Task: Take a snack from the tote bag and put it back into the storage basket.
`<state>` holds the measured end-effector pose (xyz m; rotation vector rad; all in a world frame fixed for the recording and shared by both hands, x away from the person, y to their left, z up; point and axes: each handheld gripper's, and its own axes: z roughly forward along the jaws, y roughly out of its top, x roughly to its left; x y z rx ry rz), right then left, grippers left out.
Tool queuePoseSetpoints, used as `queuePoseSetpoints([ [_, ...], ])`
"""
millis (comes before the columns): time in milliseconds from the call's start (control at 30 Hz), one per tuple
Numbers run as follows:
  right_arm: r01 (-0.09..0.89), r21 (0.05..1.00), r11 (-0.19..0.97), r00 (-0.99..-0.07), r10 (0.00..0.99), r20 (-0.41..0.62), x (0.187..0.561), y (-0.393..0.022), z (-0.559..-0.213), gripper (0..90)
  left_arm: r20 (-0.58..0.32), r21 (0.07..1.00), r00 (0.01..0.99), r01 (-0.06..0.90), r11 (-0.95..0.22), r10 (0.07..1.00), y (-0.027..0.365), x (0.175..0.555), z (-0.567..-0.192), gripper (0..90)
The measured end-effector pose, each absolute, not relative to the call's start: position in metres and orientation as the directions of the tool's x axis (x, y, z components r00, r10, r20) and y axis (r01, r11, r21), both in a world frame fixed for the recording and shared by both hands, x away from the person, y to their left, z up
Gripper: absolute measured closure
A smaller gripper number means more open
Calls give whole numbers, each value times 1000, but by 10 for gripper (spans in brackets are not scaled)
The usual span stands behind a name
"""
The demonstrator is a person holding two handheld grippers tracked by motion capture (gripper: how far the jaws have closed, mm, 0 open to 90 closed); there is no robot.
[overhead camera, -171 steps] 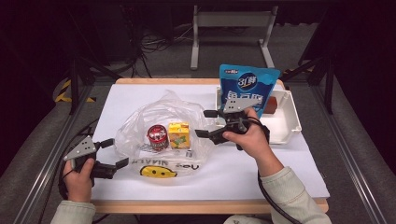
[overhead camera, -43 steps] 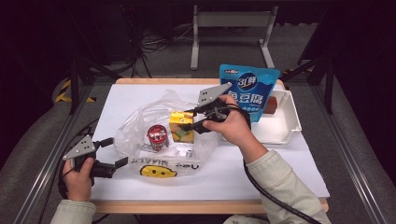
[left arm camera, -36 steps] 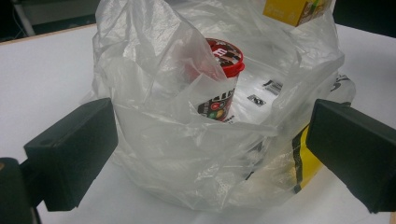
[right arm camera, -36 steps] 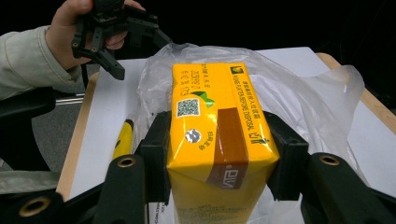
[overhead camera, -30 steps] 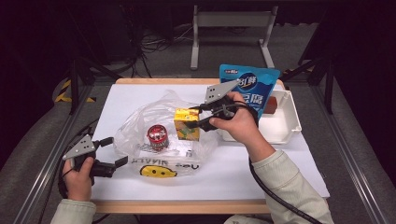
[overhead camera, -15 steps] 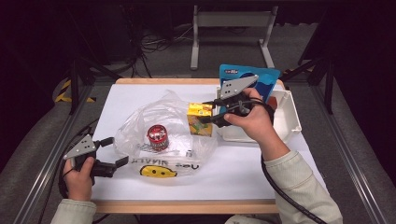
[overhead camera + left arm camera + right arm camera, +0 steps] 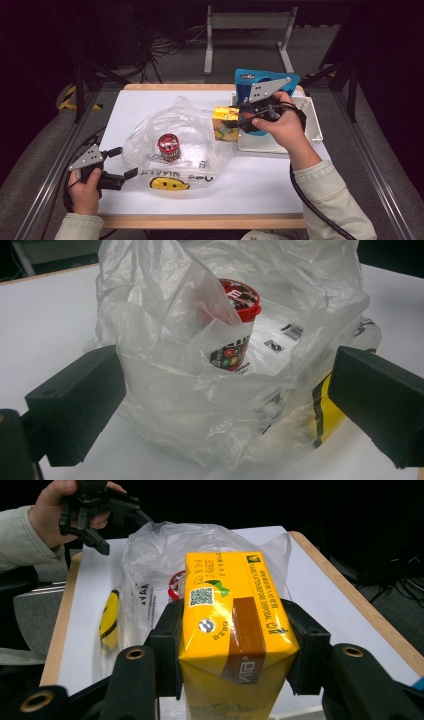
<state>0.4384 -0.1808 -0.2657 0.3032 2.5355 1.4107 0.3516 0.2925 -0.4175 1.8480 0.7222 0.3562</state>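
A yellow drink carton (image 7: 223, 121) hangs just above the table between the clear plastic bag (image 7: 185, 127) and the white tray (image 7: 312, 131), with my right gripper (image 7: 231, 126) shut on it. In the right gripper view both jaws press the sides of the carton (image 7: 227, 605). A red-lidded cup (image 7: 168, 145) stands inside the bag. My left gripper (image 7: 120, 161) rests at the bag's left edge, open. In the left gripper view the bag (image 7: 210, 405) bulges between the wide-apart jaws, with the cup (image 7: 235, 325) behind the film.
A blue snack pouch (image 7: 250, 80) stands at the tray's far end behind my right hand. The bag bears a yellow smiley print (image 7: 170, 183) near the table's front edge. The white table top (image 7: 260, 185) ends in a wooden rim, with dark floor and metal rails around it.
My right gripper has lifted the yellow carton out of the bag and carried it to the right, towards the tray. The left gripper, bag and cup have stayed put.
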Motion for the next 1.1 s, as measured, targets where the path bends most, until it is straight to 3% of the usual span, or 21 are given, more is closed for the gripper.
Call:
queuePoseSetpoints([
  [1100, 151, 858, 490, -904, 420, -81, 470, -240, -275, 515, -91, 916, 770, 313, -250, 632, 292, 352, -418, 25],
])
